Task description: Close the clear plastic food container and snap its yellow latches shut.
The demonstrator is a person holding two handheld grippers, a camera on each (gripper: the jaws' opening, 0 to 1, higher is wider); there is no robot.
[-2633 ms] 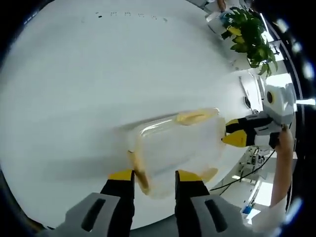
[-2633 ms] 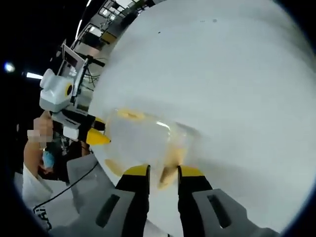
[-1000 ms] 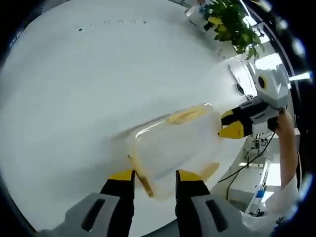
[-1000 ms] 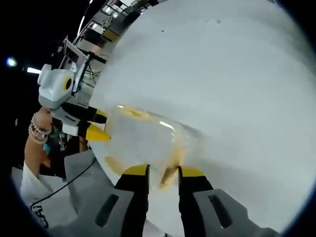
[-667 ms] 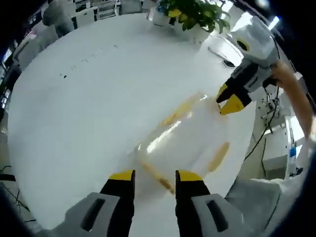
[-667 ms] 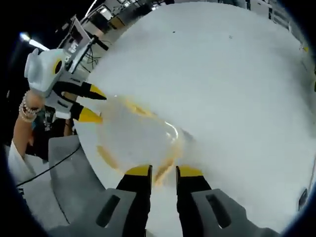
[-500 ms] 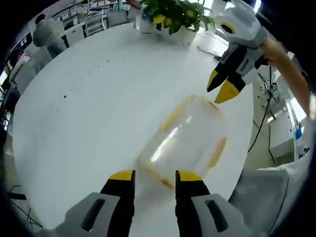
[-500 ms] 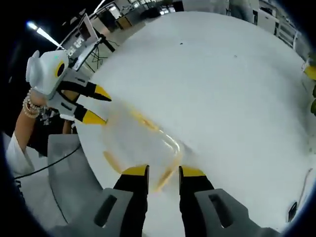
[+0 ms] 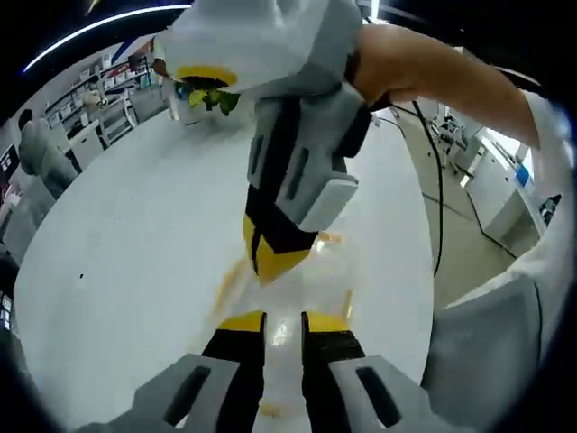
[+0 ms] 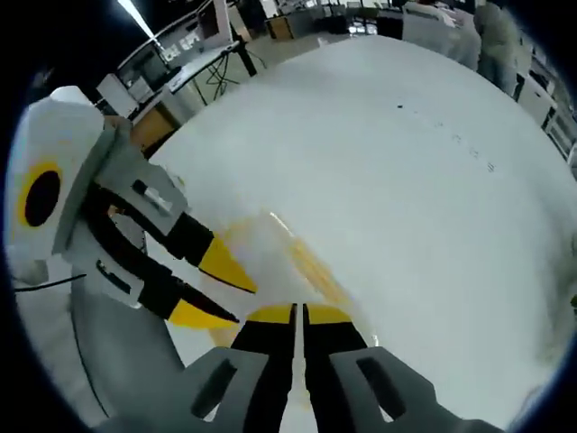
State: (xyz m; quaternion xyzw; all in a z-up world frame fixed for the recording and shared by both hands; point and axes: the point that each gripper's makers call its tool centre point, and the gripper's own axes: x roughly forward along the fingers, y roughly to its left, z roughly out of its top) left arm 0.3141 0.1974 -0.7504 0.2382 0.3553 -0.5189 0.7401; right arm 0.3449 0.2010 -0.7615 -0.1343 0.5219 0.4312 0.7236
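Roughly: blurred container (image 10: 279, 248) long axis runs away from right tongs (image 10: 298, 313), closed; left tongs (image 9: 282, 320) nearly together.

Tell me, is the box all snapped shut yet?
Hard to tell. The lid looks down on the box. Both tools, left and right, are shut, tips over it. Yellow latches show only as blurs, so whether any have snapped is unclear.
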